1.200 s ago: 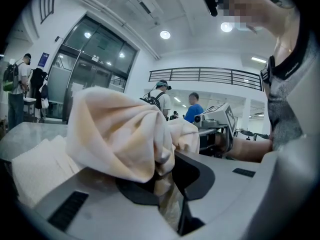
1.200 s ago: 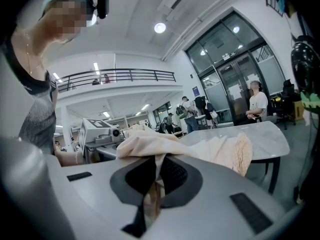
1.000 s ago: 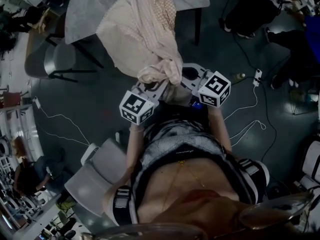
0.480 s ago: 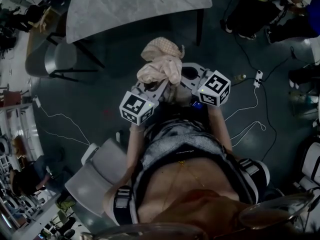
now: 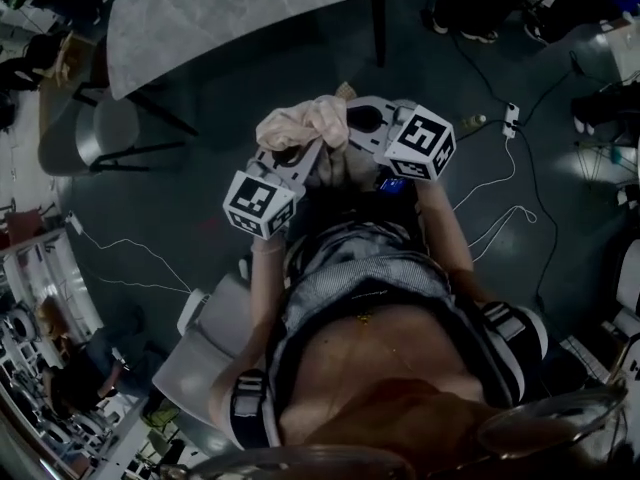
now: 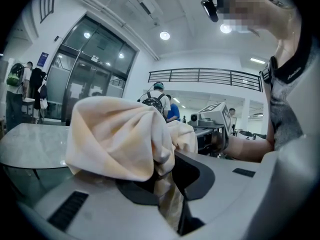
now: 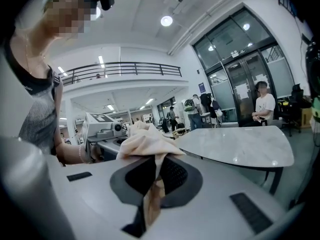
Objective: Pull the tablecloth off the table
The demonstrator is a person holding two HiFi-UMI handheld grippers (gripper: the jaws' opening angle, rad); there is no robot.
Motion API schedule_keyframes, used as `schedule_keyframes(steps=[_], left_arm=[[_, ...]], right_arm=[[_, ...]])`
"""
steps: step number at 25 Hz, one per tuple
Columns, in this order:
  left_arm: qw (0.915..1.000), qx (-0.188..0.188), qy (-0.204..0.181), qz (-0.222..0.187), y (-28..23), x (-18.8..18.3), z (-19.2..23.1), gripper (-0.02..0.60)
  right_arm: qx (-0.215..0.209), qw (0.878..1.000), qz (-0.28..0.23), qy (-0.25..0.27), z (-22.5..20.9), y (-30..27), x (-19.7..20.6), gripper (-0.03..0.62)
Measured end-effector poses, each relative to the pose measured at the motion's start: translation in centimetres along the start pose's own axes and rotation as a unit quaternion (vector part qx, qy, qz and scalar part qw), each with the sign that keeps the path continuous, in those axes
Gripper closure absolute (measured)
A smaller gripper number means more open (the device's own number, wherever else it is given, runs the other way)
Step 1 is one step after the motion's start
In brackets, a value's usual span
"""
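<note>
tablecloth [image 5: 298,124] pinched in left gripper [image 5: 292,154] and right gripper [image 5: 356,120]

Head view overhead, gripper views close, level — sharing table [image 5: 250,8]

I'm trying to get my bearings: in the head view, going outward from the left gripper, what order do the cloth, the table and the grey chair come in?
1. Cloth: pinched in the left gripper itself, bunched just ahead of it.
2. Table: further up the picture, ahead of the person.
3. Grey chair: far left, by the table's end.
</note>
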State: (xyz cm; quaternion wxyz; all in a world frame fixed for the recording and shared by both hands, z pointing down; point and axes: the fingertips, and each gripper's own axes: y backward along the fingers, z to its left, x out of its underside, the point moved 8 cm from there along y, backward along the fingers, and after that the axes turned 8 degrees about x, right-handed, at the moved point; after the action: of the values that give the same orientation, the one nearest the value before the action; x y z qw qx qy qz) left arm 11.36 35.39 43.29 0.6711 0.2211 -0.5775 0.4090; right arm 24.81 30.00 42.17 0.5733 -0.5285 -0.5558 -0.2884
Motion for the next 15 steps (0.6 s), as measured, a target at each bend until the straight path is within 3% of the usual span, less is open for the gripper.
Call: schedule_keyframes(steps=[8,15], left_arm=[[0.9997,0.022,0.007,0.004,-1.4,-0.6,0.4,0.531],[0.9997,0.017,0.013,-0.008,-1.9,-1.4,1.7,0.531]], right_arm=[[0.017,1.0,0.007,0.006,-1.0,0.8,-0.3,0.531],[0.007,1.0,0.018,0.024,-2.4,-0.1,-1.6,0.53]])
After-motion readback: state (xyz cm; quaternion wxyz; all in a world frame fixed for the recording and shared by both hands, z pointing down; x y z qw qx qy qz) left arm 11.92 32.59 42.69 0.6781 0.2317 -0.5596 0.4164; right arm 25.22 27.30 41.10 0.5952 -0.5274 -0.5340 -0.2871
